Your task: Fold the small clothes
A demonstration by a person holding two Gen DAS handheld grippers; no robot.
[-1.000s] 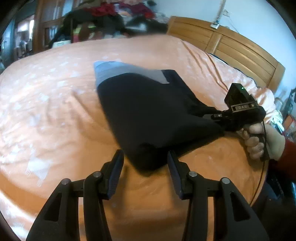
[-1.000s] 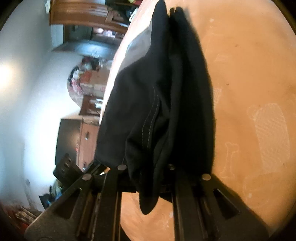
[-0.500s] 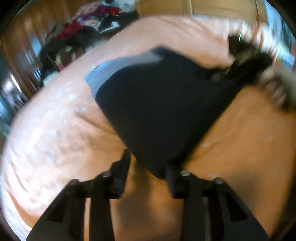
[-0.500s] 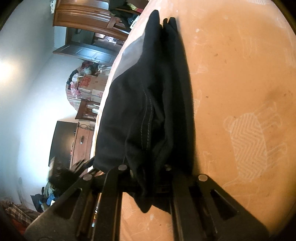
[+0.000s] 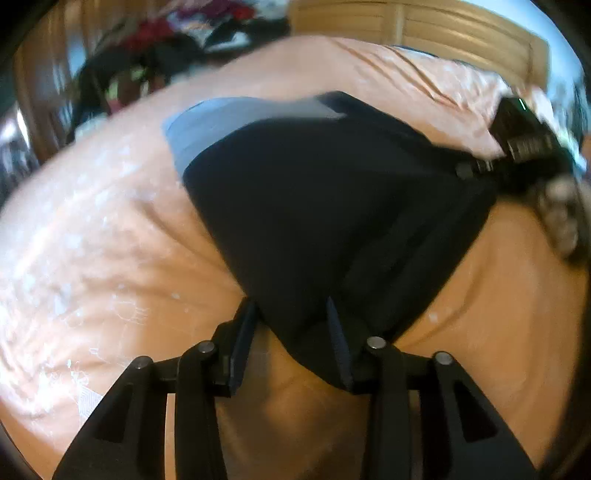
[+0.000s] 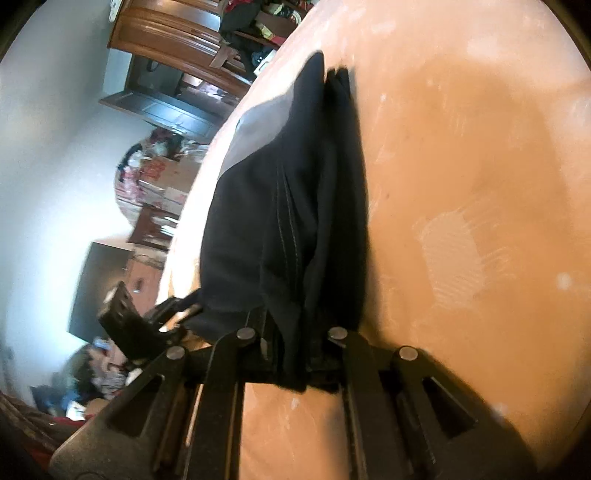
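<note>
A black garment [image 5: 332, 206] with a grey waistband [image 5: 229, 122] lies folded on the orange bed sheet [image 5: 92, 240]. My left gripper [image 5: 291, 306] is open, with the garment's near corner lying between its fingers and draping over the right one. My right gripper [image 5: 461, 171], held by a hand [image 5: 561, 218], is shut on the garment's right corner. In the right wrist view, the bunched black fabric [image 6: 280, 221] with a stitched seam is pinched in the right gripper [image 6: 295, 332]. The left gripper [image 6: 181, 310] shows at the fabric's left corner.
A wooden headboard [image 5: 443, 29] stands at the far side of the bed. A pile of dark and red clothes [image 5: 177, 48] lies beyond the bed's far left edge. A wooden wardrobe [image 6: 177, 33] and cluttered furniture line the room's wall.
My left gripper has moved forward over the garment's near corner, which now lies between its fingers, and the gap has narrowed a little. The right gripper keeps its hold.
</note>
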